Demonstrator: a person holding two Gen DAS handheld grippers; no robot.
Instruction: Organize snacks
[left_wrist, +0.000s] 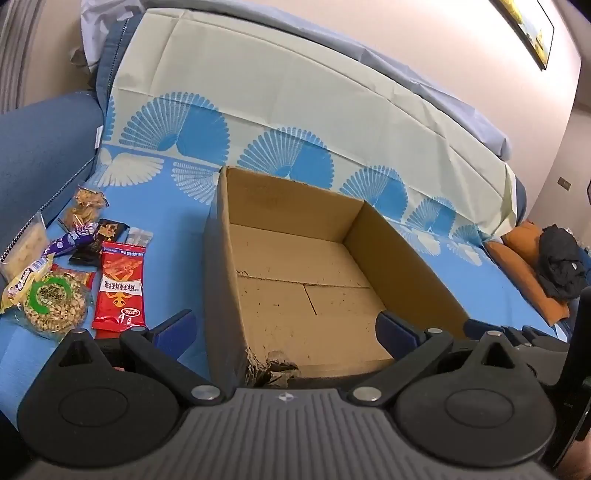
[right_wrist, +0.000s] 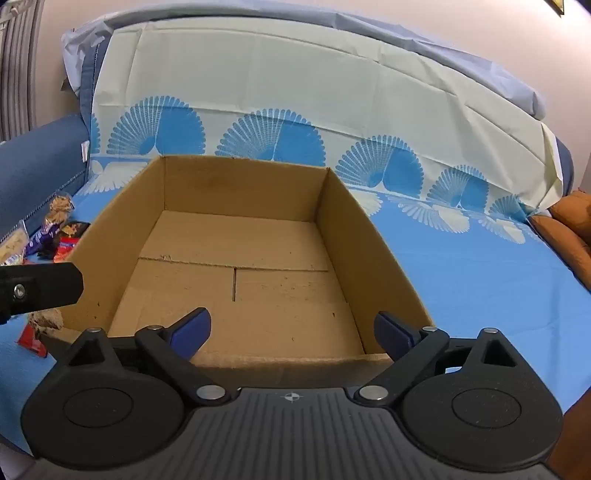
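Note:
An open cardboard box (left_wrist: 295, 258) sits on the blue cloth with nothing inside; its near left corner is torn. Left of the box lie several snacks: a red packet (left_wrist: 120, 286), a round bag of nuts (left_wrist: 53, 301), a purple cone wrapper (left_wrist: 70, 242), a dark packet (left_wrist: 101, 238) and a bag of brown crisps (left_wrist: 85, 206). My left gripper (left_wrist: 286, 330) is open over the box's near left corner, holding nothing. My right gripper (right_wrist: 291, 330) is open above the near wall of the box (right_wrist: 243, 243), holding nothing. Part of the left gripper's body (right_wrist: 37, 288) shows at the left edge of the right wrist view.
The blue cloth (right_wrist: 480, 280) with a fan pattern covers a sofa seat and backrest. A blue armrest (left_wrist: 40, 155) rises behind the snacks. At the right end lie an orange cushion (left_wrist: 524, 254) and a black bundle (left_wrist: 563, 262).

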